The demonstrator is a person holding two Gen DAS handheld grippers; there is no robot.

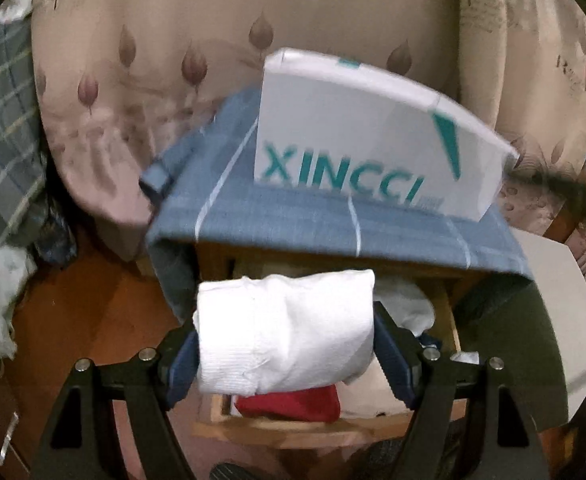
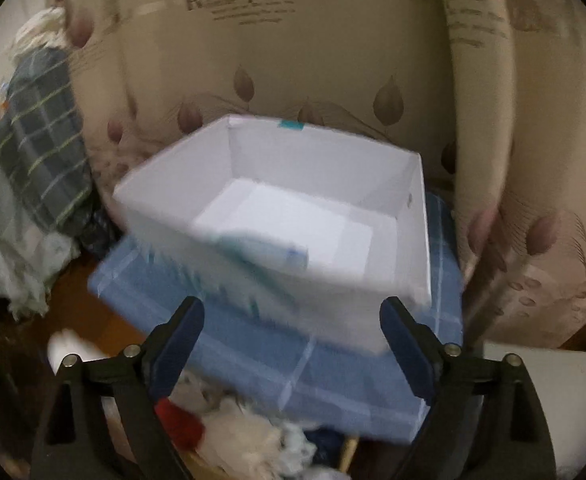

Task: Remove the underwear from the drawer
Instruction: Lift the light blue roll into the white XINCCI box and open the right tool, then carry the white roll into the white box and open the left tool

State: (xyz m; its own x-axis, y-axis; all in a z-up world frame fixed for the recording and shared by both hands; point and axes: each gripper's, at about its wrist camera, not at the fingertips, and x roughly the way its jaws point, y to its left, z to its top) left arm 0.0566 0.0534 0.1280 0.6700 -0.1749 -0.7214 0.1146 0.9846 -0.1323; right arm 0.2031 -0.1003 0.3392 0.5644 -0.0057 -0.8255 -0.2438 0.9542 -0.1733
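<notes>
Left claw is clamped on a soft white rolled-up underwear, ribbed knit, held above the open wooden drawer, which has a red folded piece inside. Right claw is wide open with nothing in it, over the blue checked cloth and boxy white cardboard box.

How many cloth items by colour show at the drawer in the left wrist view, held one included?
White: 2, the roll in the left gripper and a bundle behind it
Red: 1
Total: 3
</notes>
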